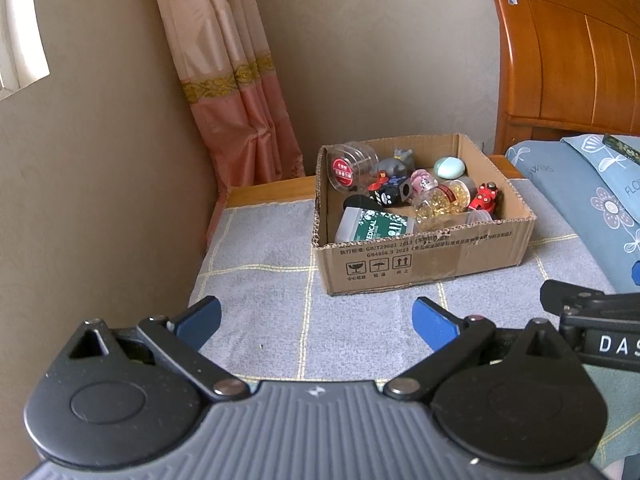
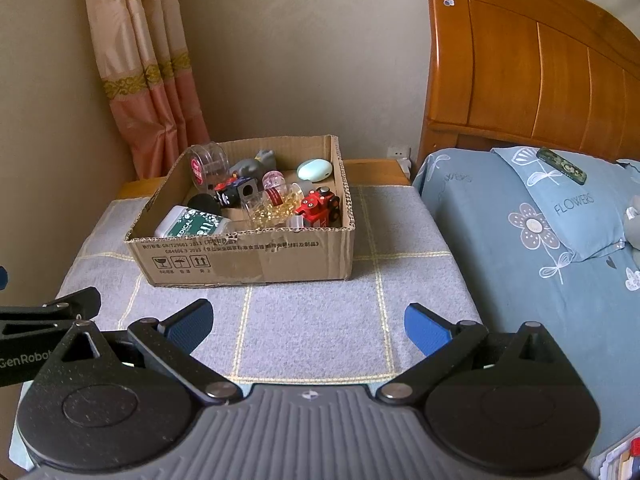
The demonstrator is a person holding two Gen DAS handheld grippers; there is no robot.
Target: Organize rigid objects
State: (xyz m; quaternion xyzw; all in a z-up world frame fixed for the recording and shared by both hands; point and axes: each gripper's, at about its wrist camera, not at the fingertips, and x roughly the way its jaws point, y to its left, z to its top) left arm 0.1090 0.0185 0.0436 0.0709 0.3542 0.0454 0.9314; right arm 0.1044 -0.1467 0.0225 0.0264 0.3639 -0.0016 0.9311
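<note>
Bedside corner, curtain [image 1: 236, 80] and beige wall behind; grey checked cloth [image 2: 316, 320] covered the tabletop beside the bed [image 2: 520, 240]. Cardboard box [image 1: 420, 264] sat well ahead of both sets of jaws, slightly right of centre for the left gripper [image 1: 316, 322] and slightly left for the right gripper [image 2: 308, 322]. Both sets of jaws stood wide apart, holding nothing, over bare cloth. All the rigid objects in view lay jumbled inside the box: green-labelled bottle [image 2: 192, 222] on its side at the near wall, clear jar of yellow capsules [image 2: 276, 206], red toy vehicle [image 2: 320, 204], red-lidded clear jar [image 1: 352, 168], mint oval case [image 2: 315, 170], grey figure [image 1: 396, 164]. Scene fitted two readings: objects collected in the box, or box contents awaiting sorting out; could not tell which. Judgement, if a pick from the box is wanted: approach from above, clear of the near wall; choose a top-lying piece; span the bottle across its short width; round jars may roll, so close the jaws squarely across the middle.
</note>
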